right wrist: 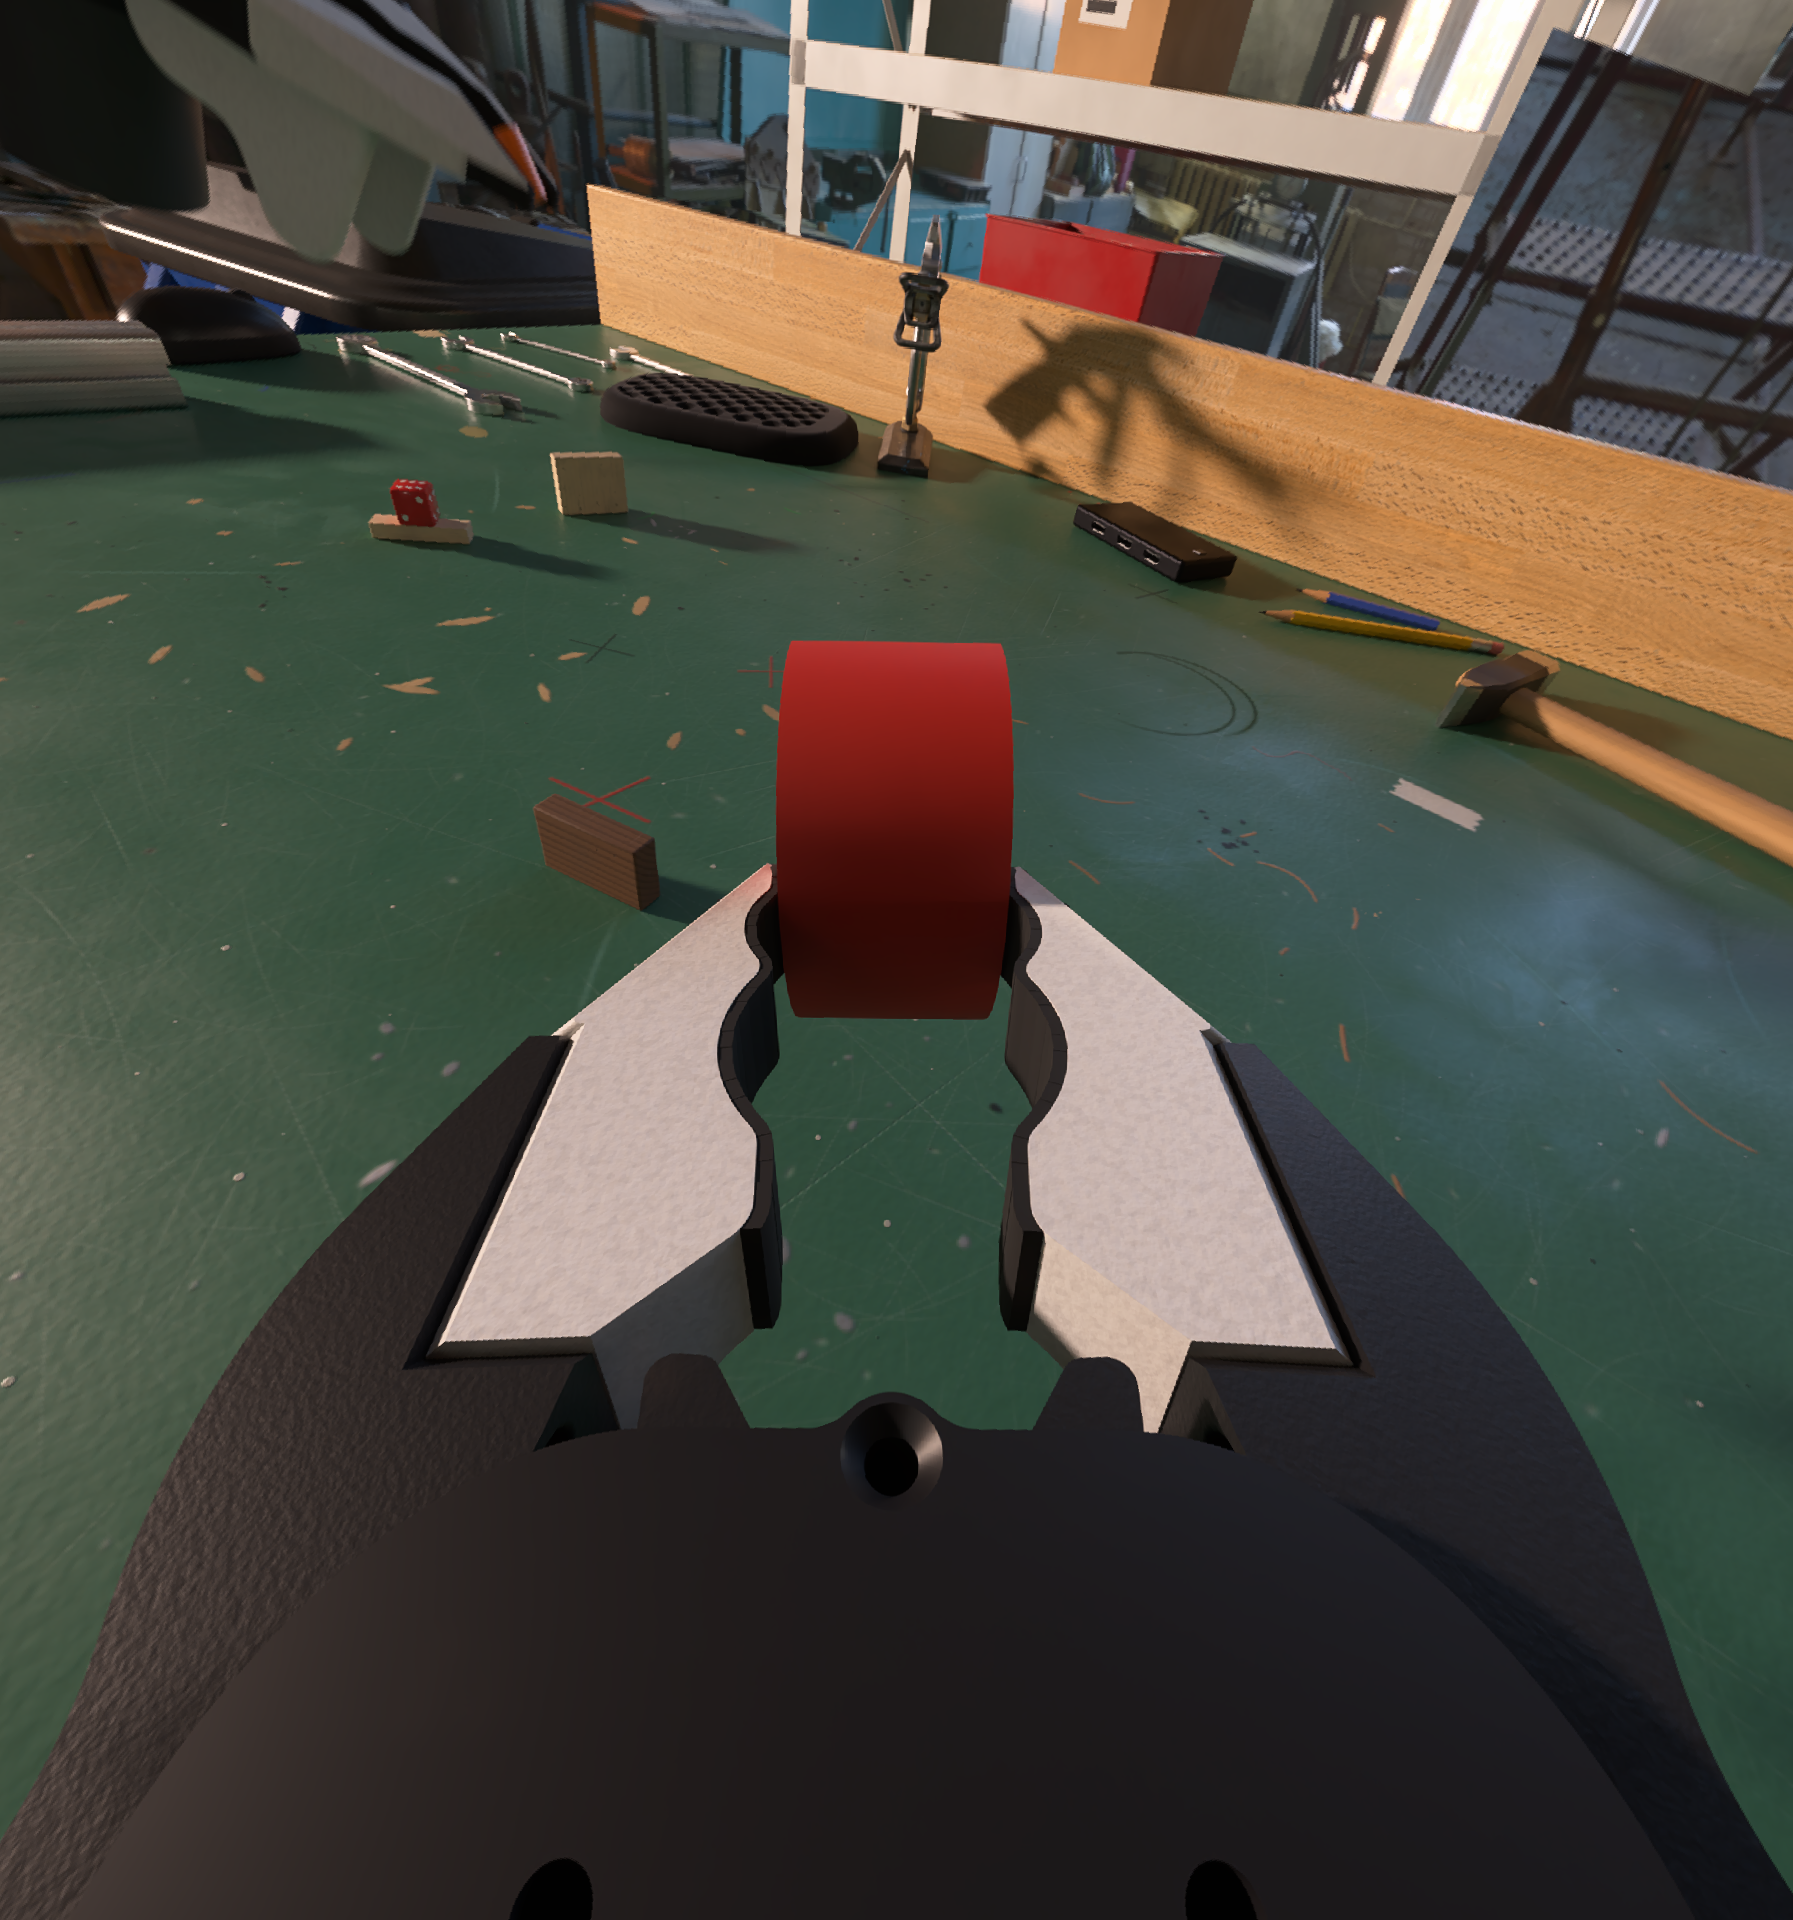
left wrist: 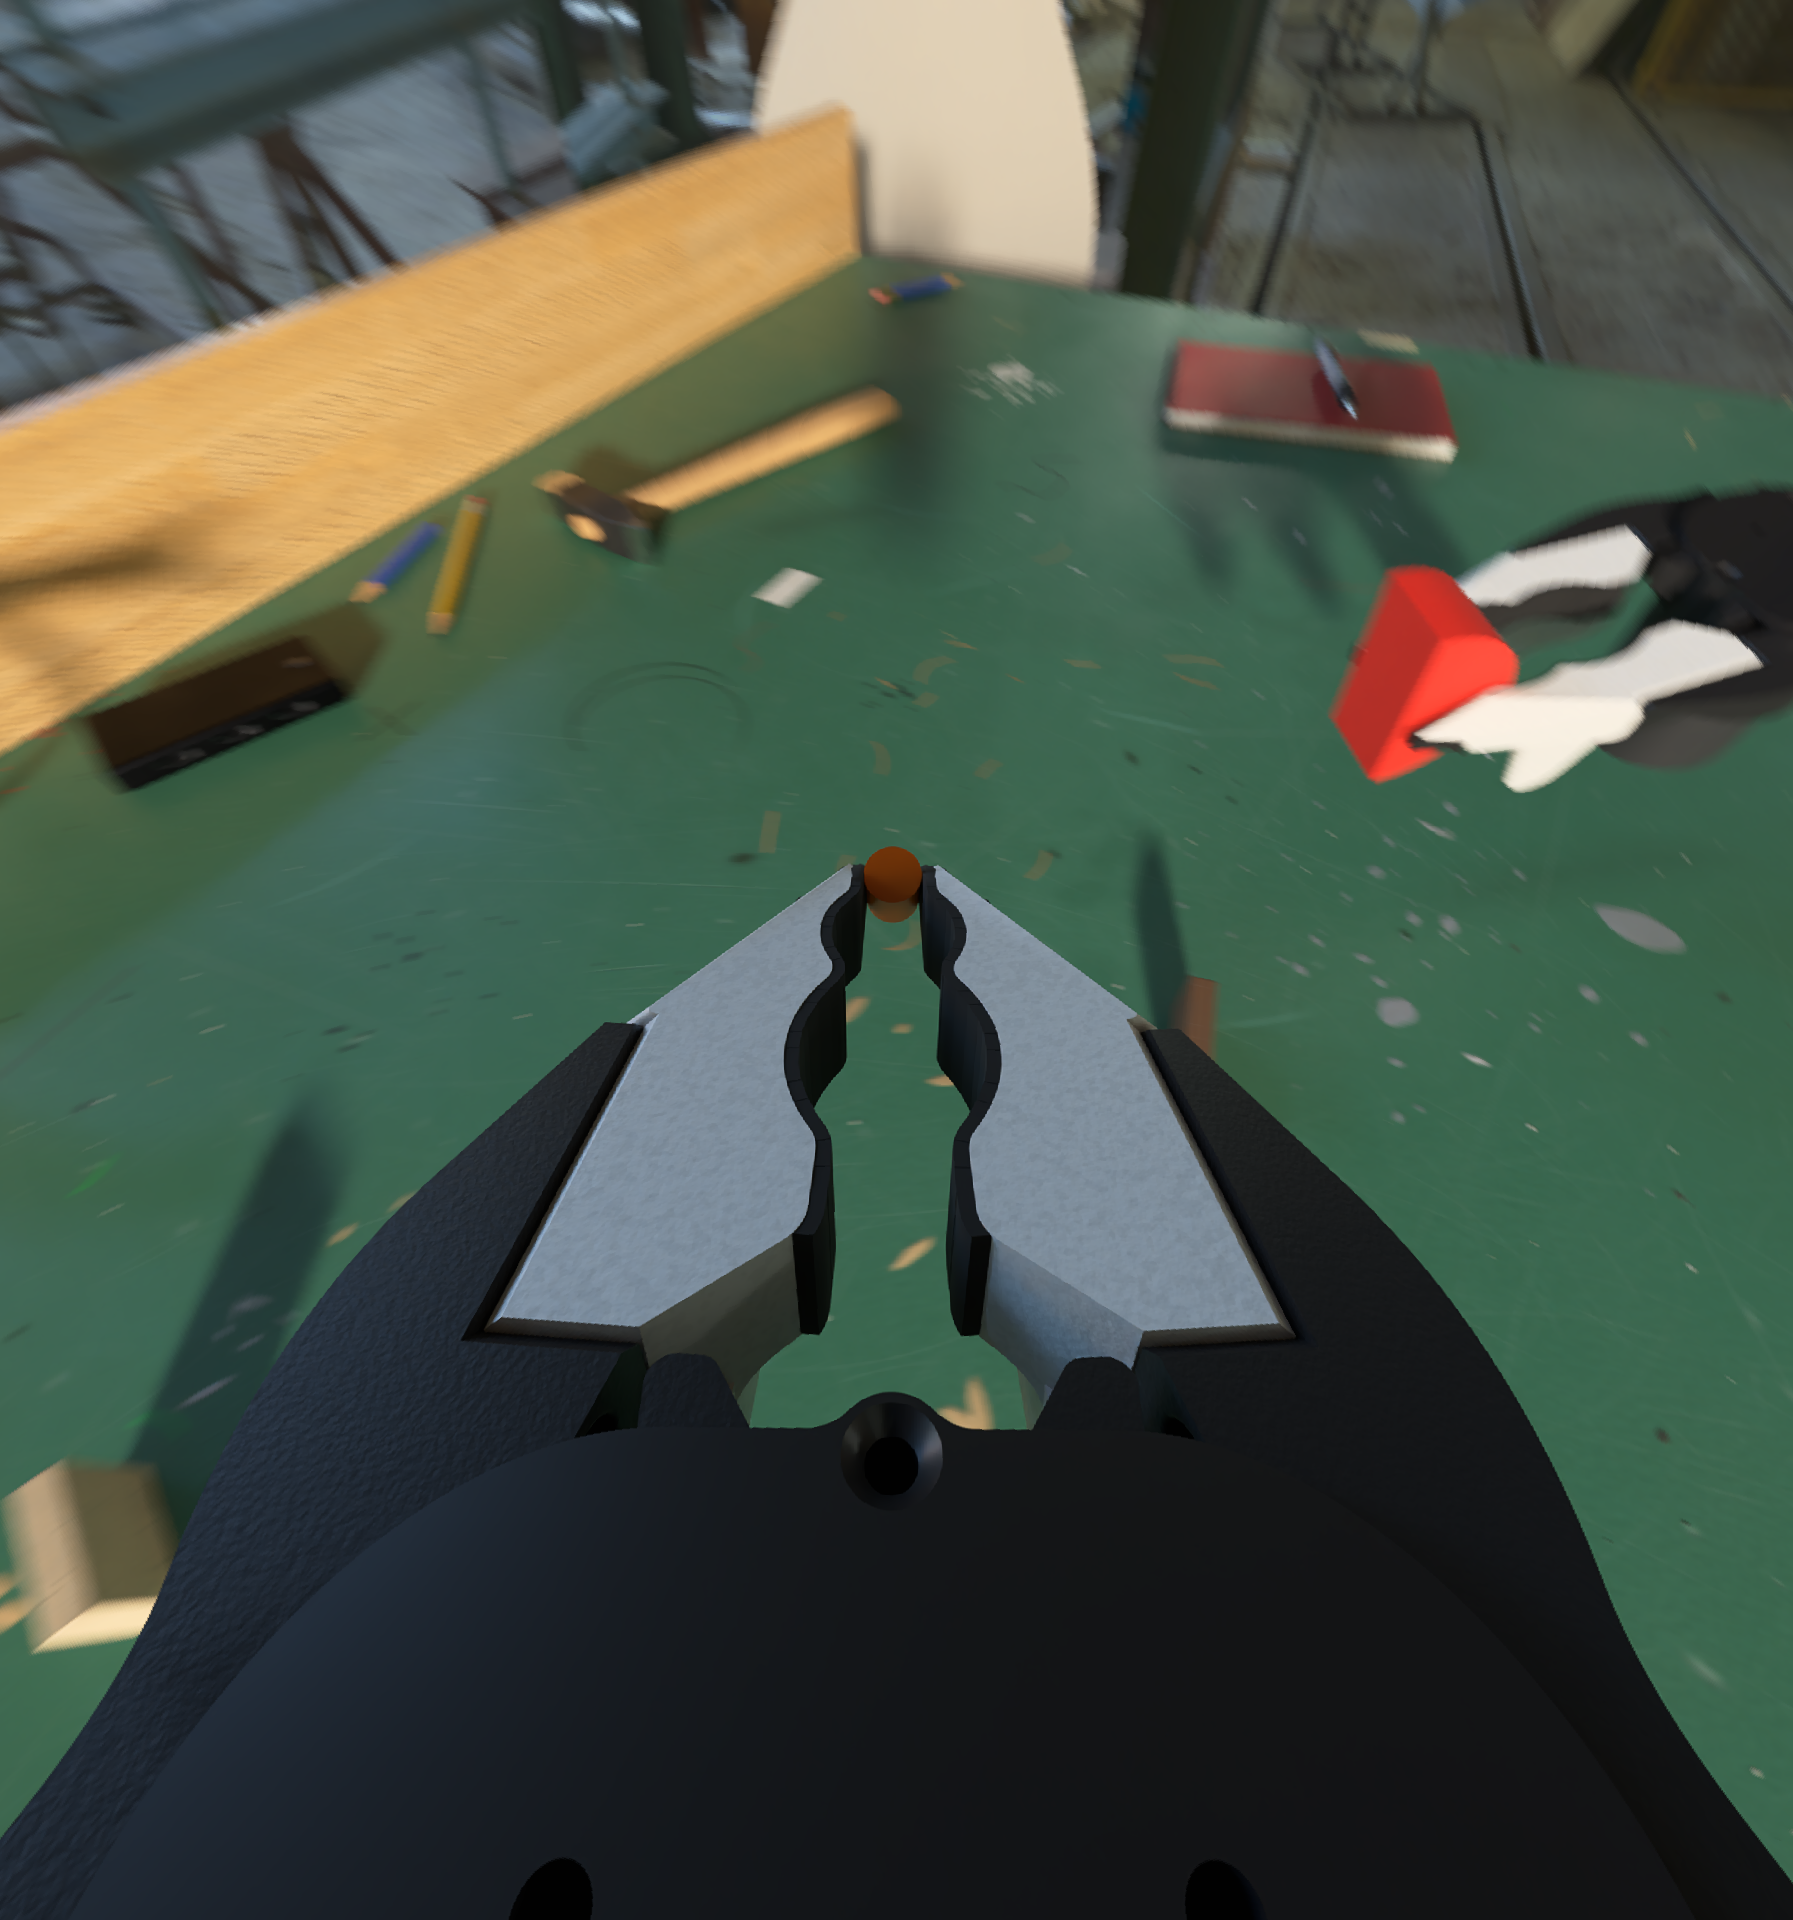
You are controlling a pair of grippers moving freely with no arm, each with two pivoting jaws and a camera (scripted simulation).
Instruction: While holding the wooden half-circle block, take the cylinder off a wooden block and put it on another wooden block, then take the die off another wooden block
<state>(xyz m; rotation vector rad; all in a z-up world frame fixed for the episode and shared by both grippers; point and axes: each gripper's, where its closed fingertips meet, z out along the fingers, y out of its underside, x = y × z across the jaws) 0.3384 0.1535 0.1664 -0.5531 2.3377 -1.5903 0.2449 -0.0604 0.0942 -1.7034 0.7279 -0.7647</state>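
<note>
My left gripper is shut on a small orange cylinder, held at the fingertips above the green table. My right gripper is shut on the red half-circle block and holds it off the table; both also show in the left wrist view. A red die sits on a thin pale wooden block. A pale wooden cube stands to the right of it. A dark brown wooden block lies just left of my right gripper. The left gripper hangs at the upper left.
A long wooden board walls off the table's far side. Along it lie a hammer, two pencils and a black hub. Wrenches, a black perforated pad and a clamp stand are at the back. A red notebook lies far off.
</note>
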